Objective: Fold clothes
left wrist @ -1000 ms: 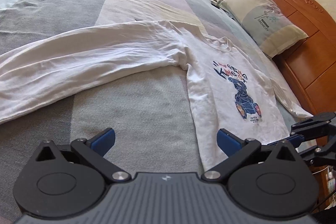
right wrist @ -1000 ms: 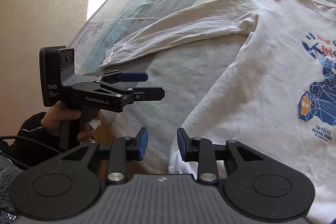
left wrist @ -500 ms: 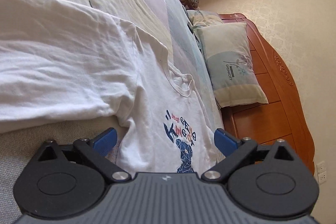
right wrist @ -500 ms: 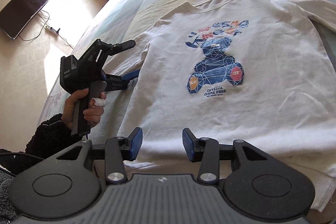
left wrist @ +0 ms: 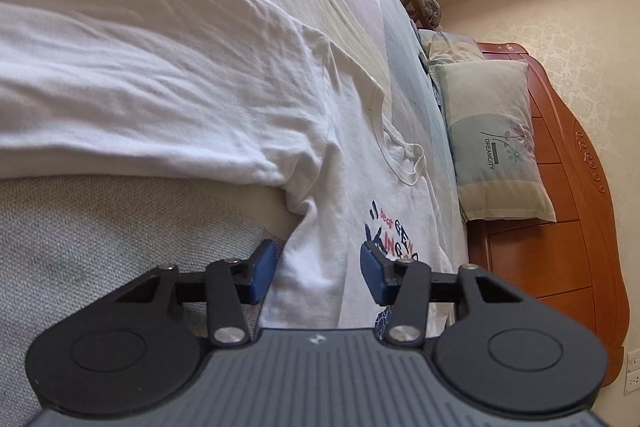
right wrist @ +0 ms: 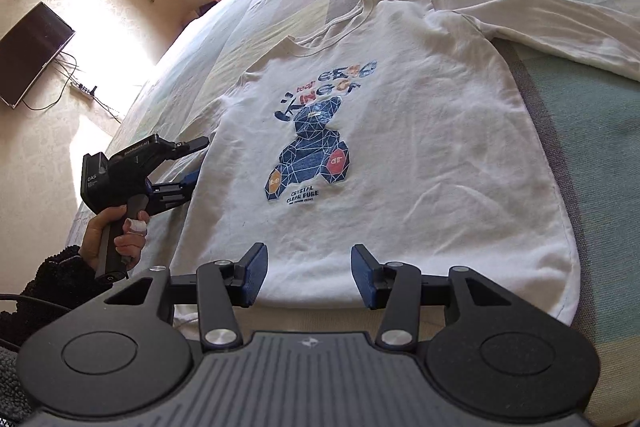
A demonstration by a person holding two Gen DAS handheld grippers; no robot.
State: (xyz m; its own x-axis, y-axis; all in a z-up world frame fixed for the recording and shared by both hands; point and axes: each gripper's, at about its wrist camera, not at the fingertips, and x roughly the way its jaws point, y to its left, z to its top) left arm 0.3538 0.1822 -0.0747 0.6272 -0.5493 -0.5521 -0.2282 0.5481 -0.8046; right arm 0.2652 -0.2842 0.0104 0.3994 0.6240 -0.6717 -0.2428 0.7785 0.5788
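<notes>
- Looking along my left claw, I see its two blue pads standing apart with nothing between them, low over the side of the shirt just under the armpit.
- My right claw is likewise spread, two pads empty, hovering at the shirt's hem.
- One shirt, white, long-sleeved, lies flat and face up on the bed, one bear print on its chest.
- Left view shows one sleeve stretched wide across the bedspread; right view shows the other sleeve running off to the right edge.
- Only the right view catches the left claw from outside, held by one hand in a dark sleeve, its fingers beside the shirt's left edge; whether they touch cloth I cannot tell.
- Only the left view shows two pillows and one wooden headboard.
- Only the right view shows one wall screen and a power strip.
</notes>
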